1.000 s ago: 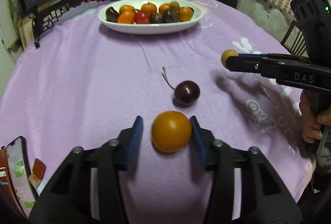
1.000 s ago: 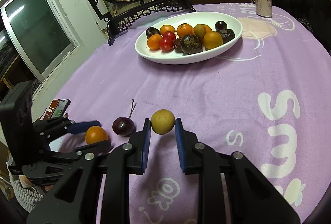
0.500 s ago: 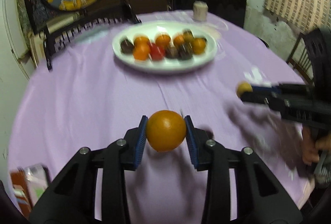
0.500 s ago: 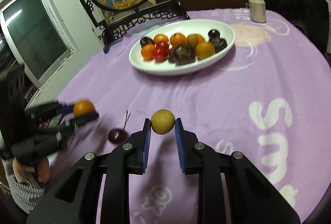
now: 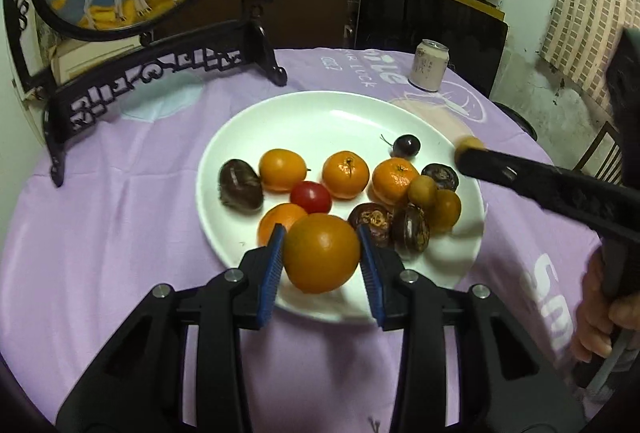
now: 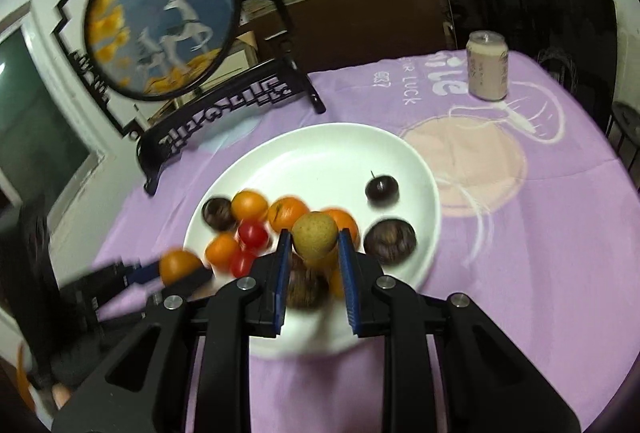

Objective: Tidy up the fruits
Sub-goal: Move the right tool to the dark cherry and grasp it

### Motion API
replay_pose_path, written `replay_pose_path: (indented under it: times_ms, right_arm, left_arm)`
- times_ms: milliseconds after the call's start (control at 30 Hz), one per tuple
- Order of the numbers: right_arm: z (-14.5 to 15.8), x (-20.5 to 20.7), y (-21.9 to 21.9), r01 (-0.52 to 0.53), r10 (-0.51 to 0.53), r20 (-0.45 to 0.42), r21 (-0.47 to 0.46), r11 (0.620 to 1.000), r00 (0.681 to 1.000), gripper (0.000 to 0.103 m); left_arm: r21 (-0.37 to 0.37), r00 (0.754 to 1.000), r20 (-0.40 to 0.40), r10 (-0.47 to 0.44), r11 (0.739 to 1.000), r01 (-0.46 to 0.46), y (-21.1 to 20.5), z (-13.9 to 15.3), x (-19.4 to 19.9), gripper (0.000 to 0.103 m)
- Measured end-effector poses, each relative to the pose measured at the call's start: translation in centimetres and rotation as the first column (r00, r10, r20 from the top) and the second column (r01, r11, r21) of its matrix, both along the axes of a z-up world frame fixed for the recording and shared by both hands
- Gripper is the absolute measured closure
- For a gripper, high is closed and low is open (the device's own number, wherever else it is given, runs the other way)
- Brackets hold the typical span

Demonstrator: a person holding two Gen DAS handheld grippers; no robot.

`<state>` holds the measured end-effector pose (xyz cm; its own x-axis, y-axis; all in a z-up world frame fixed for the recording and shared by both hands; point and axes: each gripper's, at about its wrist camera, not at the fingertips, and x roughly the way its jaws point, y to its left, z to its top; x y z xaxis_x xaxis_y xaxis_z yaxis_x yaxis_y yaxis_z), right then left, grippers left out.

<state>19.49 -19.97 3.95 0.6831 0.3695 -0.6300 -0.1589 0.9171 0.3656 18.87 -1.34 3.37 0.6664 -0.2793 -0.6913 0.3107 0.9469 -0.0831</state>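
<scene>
Starting at the left of the white plate (image 5: pixel 224 153), the left gripper (image 5: pixel 322 253) is seen clamped on an orange fruit (image 5: pixel 322 253), held above the plate's near rim, just on the near side of the fruit pile (image 5: pixel 348 189). From that grip, bare plate floor lies straight ahead only beyond the pile; the free patch at the near rim, directly beneath the orange fruit, is judged the closer drop spot. To the right of the plate's centre, the right gripper (image 6: pixel 314 239) is closed on a small yellow-brown fruit (image 6: pixel 314 237), carried over the plate's right near part, above the dark fruits there. A lone cherry (image 5: pixel 407 146) rests toward the plate's far right. Neither fruit is released yet; both sit over the plate, the left one lying nearer its edge.
</scene>
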Motion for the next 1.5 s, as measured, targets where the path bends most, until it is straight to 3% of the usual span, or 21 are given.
replay_pose_path:
  times_ms: [67,300,500,567,700,800,967,1133,1233,1500]
  right_arm:
    - [-0.8,1.4,-0.3,0.021,-0.021,-0.008,0.064,0.998,1.0,0.077]
    - [-1.5,1.6,-1.7,0.035,-0.03,-0.045,0.113,0.993,0.999,0.076]
    - [-1.0,-1.9,-2.0,0.002,0.004,-0.044,0.133,0.991,0.999,0.074]
    - [-1.0,-3.7,-1.4,-0.023,0.028,-0.039,0.12,0.992,0.999,0.063]
    - [-1.6,-8.3,0.9,-0.126,0.129,-0.026,0.075,0.989,0.991,0.058]
    - [-2.6,-12.1,3.3,-0.222,0.222,-0.021,0.027,0.975,0.975,0.046]
    - [-4.5,-15.6,7.3,-0.336,0.333,-0.049,-0.097,0.937,0.942,0.045]
    - [-5.4,-16.4,9.4,-0.36,0.358,-0.045,-0.184,0.915,0.933,0.045]
    - [-5.7,-16.1,9.8,-0.359,0.357,-0.045,-0.193,0.913,0.933,0.045]
    - [-5.8,-16.3,10.4,-0.36,0.362,-0.032,-0.222,0.906,0.932,0.046]
  left_arm:
    - [-0.002,1.0,0.023,0.017,1.0,-0.017,0.2,0.0,0.1,0.028]
    - [-0.045,0.998,0.023,0.05,0.998,-0.048,2.2,0.6,-0.5,0.026]
    - [-0.027,0.997,0.024,0.069,0.997,-0.068,2.9,0.2,-2.5,0.017]
    - [-0.021,0.996,0.041,0.084,0.996,-0.083,3.4,0.3,-3.6,0.013]
    - [-0.002,0.987,0.07,0.145,0.989,-0.145,5.2,0.4,-5.9,0.01]
    - [-0.03,0.976,0.063,0.209,0.978,-0.207,7.4,0.3,-7.4,0.003]
    - [-0.109,0.95,0.01,0.313,0.945,-0.31,10.9,-0.1,-8.9,0.002]
    - [-0.224,0.934,-0.056,0.352,0.907,-0.355,13.5,-0.3,-9.3,0.002]
    - [-0.227,0.935,-0.063,0.35,0.907,-0.355,13.4,-0.3,-9.2,0.002]
    - [-0.152,0.952,-0.016,0.306,0.94,-0.305,11.1,0.1,-9.6,0.002]
